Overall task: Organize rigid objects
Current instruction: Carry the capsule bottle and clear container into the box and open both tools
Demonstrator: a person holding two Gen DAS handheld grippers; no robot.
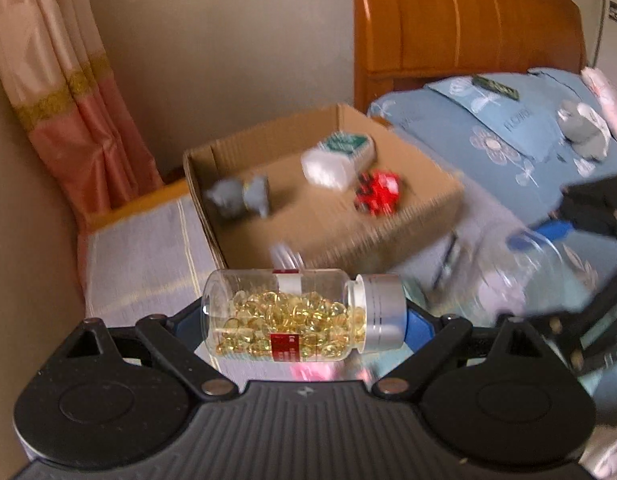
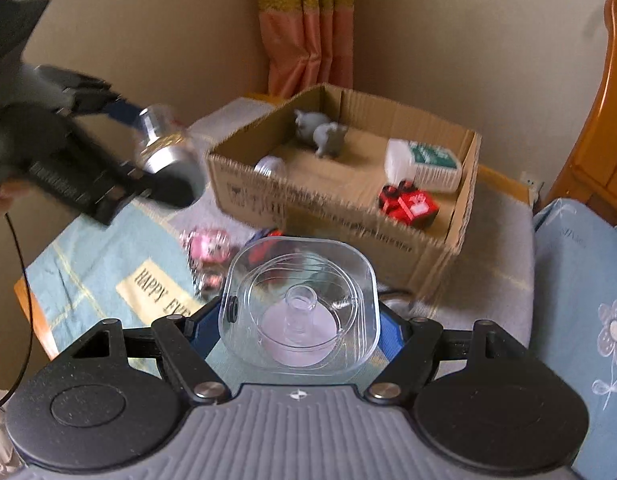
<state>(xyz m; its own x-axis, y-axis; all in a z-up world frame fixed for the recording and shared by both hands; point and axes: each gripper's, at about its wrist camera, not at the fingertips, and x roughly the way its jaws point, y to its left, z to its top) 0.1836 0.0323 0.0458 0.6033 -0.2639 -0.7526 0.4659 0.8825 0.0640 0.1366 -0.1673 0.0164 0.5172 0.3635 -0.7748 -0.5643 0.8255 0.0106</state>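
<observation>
Left gripper [image 1: 304, 320] up off the bed, fingers clamped across a clear capsule bottle [image 1: 292, 314] lying sideways, silver cap [image 1: 382, 312] to the right, yellow softgels heaped inside, red label facing the camera. Same bottle seen from the right wrist at far left [image 2: 168, 152], cap-end on, blurred, well above the blue cloth [image 2: 88, 280].

Right gripper [image 2: 298, 320] closed on a clear square container [image 2: 298, 304], blue pads [image 2: 388, 334] pressed to its sides, a small clear stem standing in its middle. Seen again from the left wrist as a transparent smear at the right [image 1: 524, 276].

Straight ahead, an open cardboard box [image 2: 340, 216] on the striped bedspread [image 2: 488, 264]. Inside: grey elephant figure [image 2: 320, 132] at the far left corner, white box with green print [image 2: 424, 164] at the far right, red toy [image 2: 408, 204] just near of it, touching or not cannot be told. Something small, clear and rounded [image 2: 270, 166] against the near wall, too blurred to name.

Outside the box, near its front left corner, a pink toy [image 2: 206, 242] on the cloth, streaked with motion.

Off right in the left wrist view, blue flowered pillow [image 1: 488, 132] with a grey figure [image 1: 582, 130] resting on it, wooden headboard [image 1: 460, 16] behind. Pink curtain [image 2: 308, 24] hanging in the far corner.
</observation>
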